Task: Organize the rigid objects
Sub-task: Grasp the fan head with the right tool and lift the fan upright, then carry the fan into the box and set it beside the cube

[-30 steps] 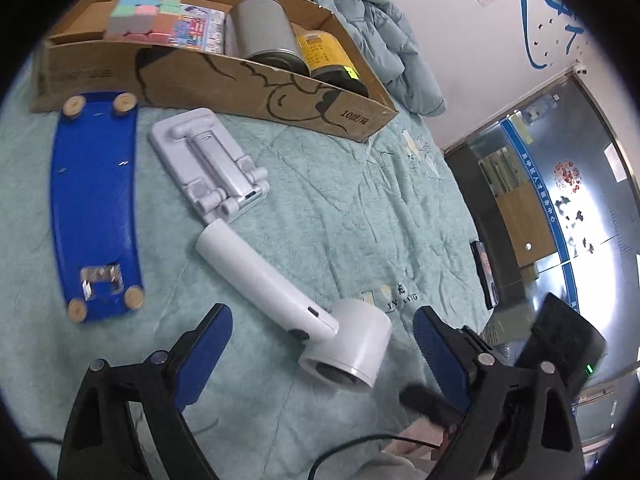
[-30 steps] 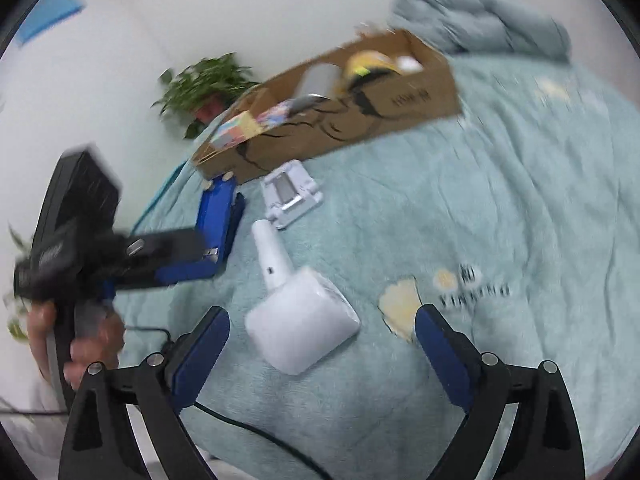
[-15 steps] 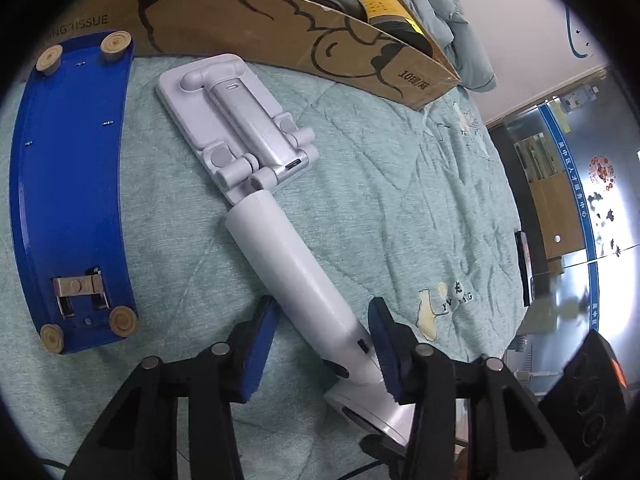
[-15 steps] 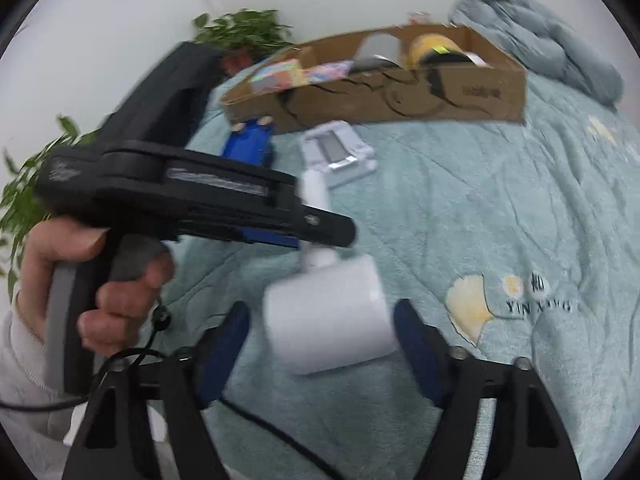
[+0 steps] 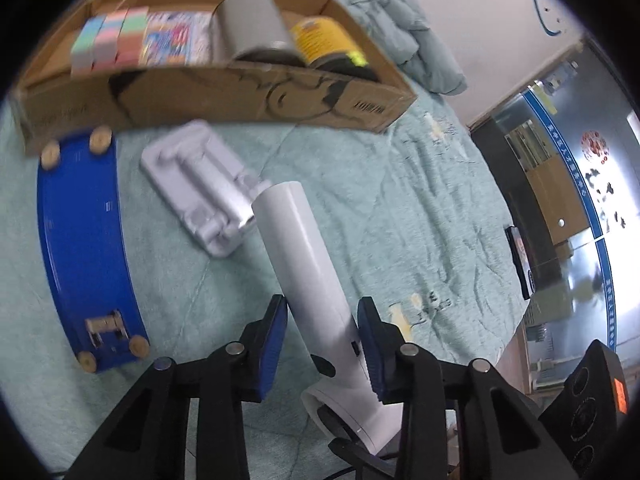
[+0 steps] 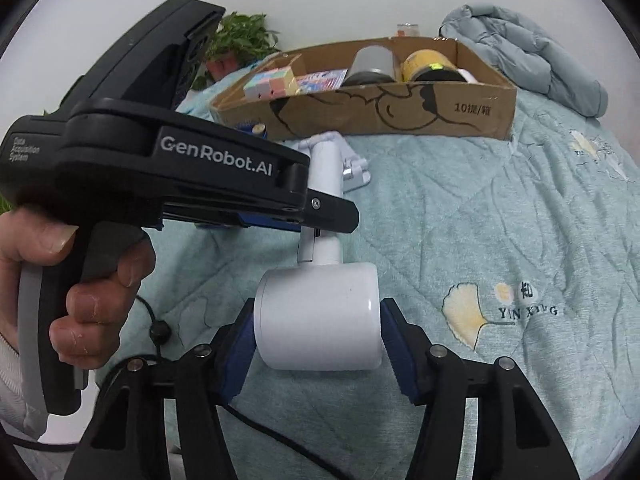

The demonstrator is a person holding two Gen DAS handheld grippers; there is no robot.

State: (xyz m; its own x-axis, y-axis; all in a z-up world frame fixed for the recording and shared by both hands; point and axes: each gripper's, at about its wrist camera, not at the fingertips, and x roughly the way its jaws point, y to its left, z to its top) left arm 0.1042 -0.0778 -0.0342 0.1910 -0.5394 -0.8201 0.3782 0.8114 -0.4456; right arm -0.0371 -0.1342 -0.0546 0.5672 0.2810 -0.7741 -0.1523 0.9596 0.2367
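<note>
A teal quilted bedspread (image 6: 500,220) covers the bed, embroidered with a ginkgo leaf and the words "YIN XING" (image 6: 528,311). Toward its far side lies a long cardboard box (image 6: 400,112) drawn with black cartoon lines and printed "10" followed by two characters; it holds pastel blocks (image 5: 106,38), a colourful printed packet (image 5: 176,38), a grey can (image 5: 250,26) and a yellow-labelled can (image 5: 324,40). A grey-blue padded jacket (image 6: 532,56) is bunched beyond the box, and a potted plant (image 6: 236,40) stands at its other end.

Just before the box lie a curved blue board (image 5: 84,240) with round wooden feet and a white folding stand (image 5: 204,184). The left tongs (image 5: 322,342), whose black body reads "GenRobot.AI" and "Data Acquisition System" in the right wrist view, are clamped on the handle of a white hair dryer (image 5: 304,256), low near its switch. The right tongs (image 6: 318,344) are closed onto the ends of the dryer's barrel (image 6: 318,316), blue pads (image 6: 240,344) pressed against it. The dryer's handle points toward the box, its tip over the stand
</note>
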